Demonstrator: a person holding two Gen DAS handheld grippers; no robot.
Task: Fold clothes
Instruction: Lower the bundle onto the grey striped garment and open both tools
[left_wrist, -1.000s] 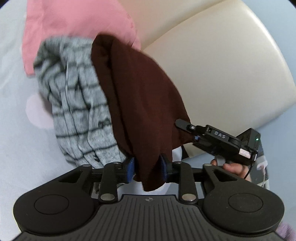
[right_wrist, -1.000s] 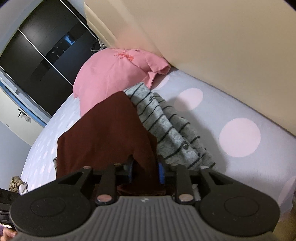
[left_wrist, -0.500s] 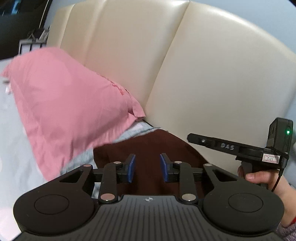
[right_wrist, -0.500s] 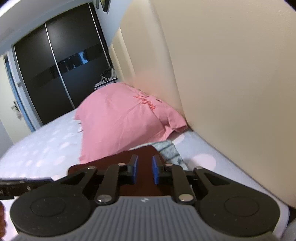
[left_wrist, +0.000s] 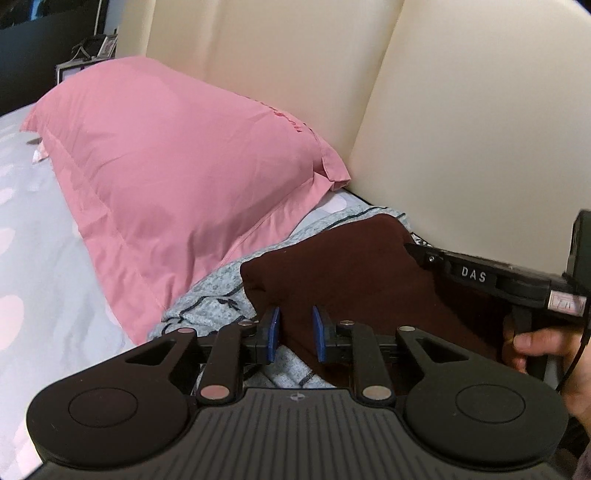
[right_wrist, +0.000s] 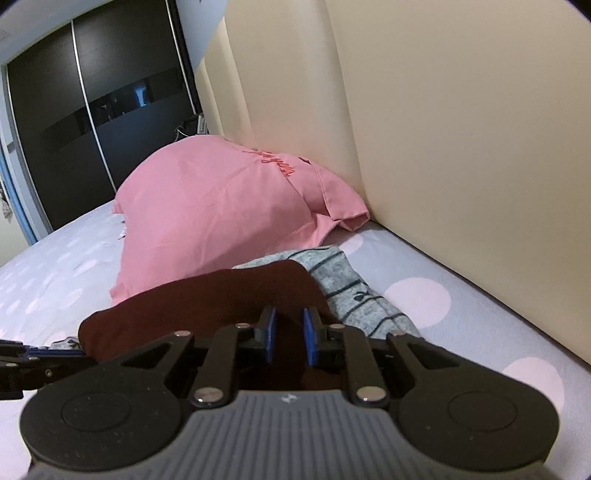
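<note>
Your dark maroon garment (left_wrist: 354, 273) lies folded atop the grey striped garment (left_wrist: 210, 306) on the bed, at five o'clock from the pink pillow (left_wrist: 177, 166). It is soft, light and limp; take it by a folded edge. Your left gripper (left_wrist: 295, 334) is narrowing on nothing; your right gripper (right_wrist: 287, 334) stands narrow, holding nothing. Only the left view shows your right hand (left_wrist: 546, 350); only the right shows the dark wardrobe (right_wrist: 92, 118).

headboard: cream padded panels (right_wrist: 461, 147) are being seen behind the bed | bedding: pale sheet with pink dots (right_wrist: 417, 295) is being spread flat | pillow: pink pillow (left_wrist: 177, 158) is being propped against headboard | far wall: dark sliding wardrobe doors (right_wrist: 92, 110) are being reflected dimly
</note>
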